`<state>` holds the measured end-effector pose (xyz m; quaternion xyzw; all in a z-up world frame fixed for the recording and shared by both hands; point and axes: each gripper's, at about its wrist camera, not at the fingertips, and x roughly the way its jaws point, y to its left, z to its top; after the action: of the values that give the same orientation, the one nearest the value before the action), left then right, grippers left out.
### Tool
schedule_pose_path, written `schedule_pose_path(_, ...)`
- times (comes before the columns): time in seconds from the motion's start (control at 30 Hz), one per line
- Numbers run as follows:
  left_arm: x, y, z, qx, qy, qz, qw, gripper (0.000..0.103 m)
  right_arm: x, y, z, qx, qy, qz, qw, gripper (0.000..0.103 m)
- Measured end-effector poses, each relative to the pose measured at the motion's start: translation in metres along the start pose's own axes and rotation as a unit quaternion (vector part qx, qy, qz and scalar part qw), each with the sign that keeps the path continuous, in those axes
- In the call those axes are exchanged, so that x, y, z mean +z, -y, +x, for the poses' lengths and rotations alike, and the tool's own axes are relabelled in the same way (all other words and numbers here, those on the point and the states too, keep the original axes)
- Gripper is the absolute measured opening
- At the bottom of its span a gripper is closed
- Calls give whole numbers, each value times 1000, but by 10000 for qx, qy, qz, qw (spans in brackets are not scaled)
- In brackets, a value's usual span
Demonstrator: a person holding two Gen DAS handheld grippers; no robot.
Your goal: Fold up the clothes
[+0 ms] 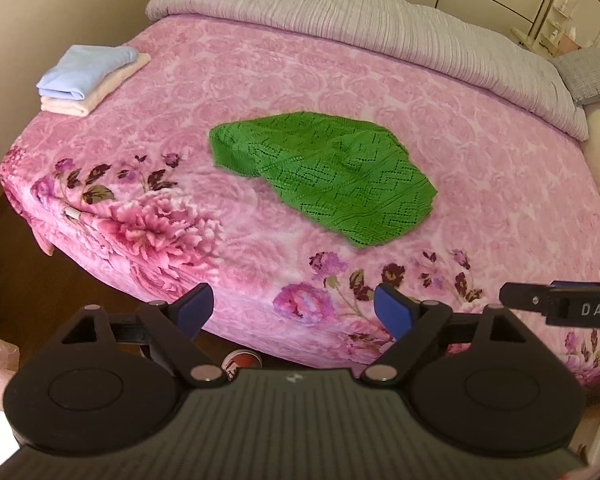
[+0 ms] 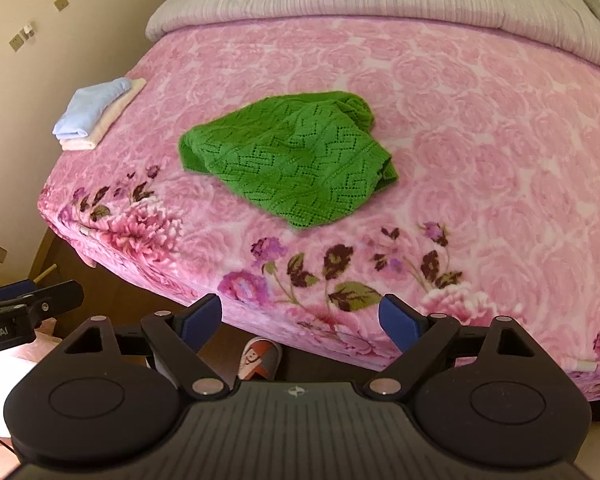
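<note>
Soft warm light, fisheye-warped edges

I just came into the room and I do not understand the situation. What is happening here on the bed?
A person holds two grippers over the near edge of a bed with a pink flowered blanket. The left gripper and the right gripper are both open and hold nothing. A green knitted garment lies loosely bunched in the middle of the bed, touched by neither gripper. Two folded clothes, light blue on cream, are stacked at the far left corner.

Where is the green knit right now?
The green knit lies crumpled mid-bed on the pink blanket, centre in both views. The folded stack sits far left; both open grippers are short of it.
</note>
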<state>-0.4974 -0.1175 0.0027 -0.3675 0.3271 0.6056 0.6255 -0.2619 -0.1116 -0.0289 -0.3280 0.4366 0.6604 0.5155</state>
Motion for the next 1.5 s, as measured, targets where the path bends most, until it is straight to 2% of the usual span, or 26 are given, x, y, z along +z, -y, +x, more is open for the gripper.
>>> schedule_pose_path(0.2,32,-23,27,-175,-94,235,9995,86,27,-11,20,-149,58,340,9993,89)
schedule_pose_path(0.57,127,-93,82,-441,-87,842,9954,86,93,-61,76,-349,163,1050,9937,89)
schedule_pose_path(0.73,155,-110,112,-595,-231,1419,9878,86,104,-60,94,-608,166,1709,9833,89)
schedule_pose_path(0.83,158,-111,138,-719,-385,1867,9790,86,93,-52,107,-810,125,2205,9719,89)
schedule_pose_path(1.0,140,-96,182,-904,-819,2523,9599,86,54,-31,123,-950,-21,2993,9494,89)
schedule_pose_path(1.17,103,-67,212,-1256,-974,3287,9310,86,23,-11,136,-979,-13,3505,9314,88)
schedule_pose_path(1.27,80,-45,230,-1403,-906,3831,9085,84,8,4,146,-1036,-50,3795,9194,88)
schedule_pose_path(1.4,53,-12,256,-1381,-639,4628,8733,80,-17,33,166,-1054,-160,4149,9036,88)
schedule_pose_path(1.5,38,10,276,-1351,-514,5016,8529,80,-29,56,179,-1053,-260,4307,8960,88)
